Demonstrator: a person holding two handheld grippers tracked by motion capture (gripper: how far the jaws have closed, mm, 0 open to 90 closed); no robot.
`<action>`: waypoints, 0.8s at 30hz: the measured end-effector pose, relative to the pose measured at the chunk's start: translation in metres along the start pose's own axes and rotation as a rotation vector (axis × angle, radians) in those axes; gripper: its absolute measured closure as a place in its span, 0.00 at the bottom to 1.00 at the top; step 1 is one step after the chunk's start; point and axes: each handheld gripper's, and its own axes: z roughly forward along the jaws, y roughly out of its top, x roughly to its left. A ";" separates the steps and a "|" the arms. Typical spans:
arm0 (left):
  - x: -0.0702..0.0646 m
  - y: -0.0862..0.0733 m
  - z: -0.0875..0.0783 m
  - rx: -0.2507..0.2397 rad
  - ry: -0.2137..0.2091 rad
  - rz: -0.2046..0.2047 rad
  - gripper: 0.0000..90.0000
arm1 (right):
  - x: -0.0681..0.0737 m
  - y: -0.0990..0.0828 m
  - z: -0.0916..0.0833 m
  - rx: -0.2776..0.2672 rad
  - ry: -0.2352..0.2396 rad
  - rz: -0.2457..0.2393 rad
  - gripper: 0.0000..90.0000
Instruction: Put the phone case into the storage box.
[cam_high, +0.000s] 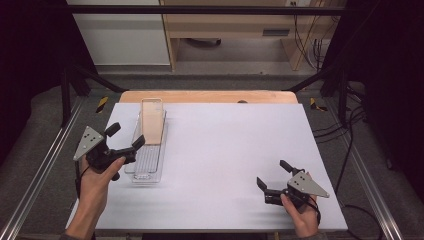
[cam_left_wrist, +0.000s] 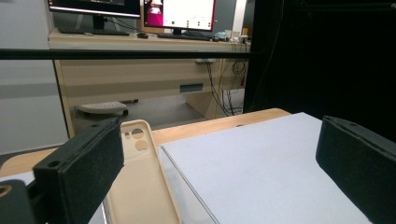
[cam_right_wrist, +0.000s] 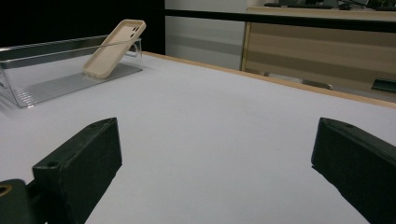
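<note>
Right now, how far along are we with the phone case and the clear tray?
The beige phone case already leans tilted inside the clear tray, propped on its far end. The left gripper hovers open at the tray, holding nothing. The right gripper waits open over the white table. Any grasp is not yet made.

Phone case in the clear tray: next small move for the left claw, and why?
Probably ease the left claw forward and turn it toward the phone case. Its jaws stand open with nothing between them; the case leans tilted against the far end wall of the clear tray, just off the claw's left jaw. The right claw sits open and far away.
</note>
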 end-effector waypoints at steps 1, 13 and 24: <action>0.000 -0.001 -0.001 -0.008 0.004 0.001 0.01 | 0.000 0.000 0.000 0.000 0.000 0.000 0.02; 0.003 -0.011 -0.019 -0.040 0.019 0.015 0.01 | 0.000 0.000 0.000 0.001 -0.001 0.000 0.02; 0.008 -0.024 -0.033 -0.051 0.033 0.006 0.01 | 0.000 0.000 0.000 0.003 -0.001 -0.002 0.02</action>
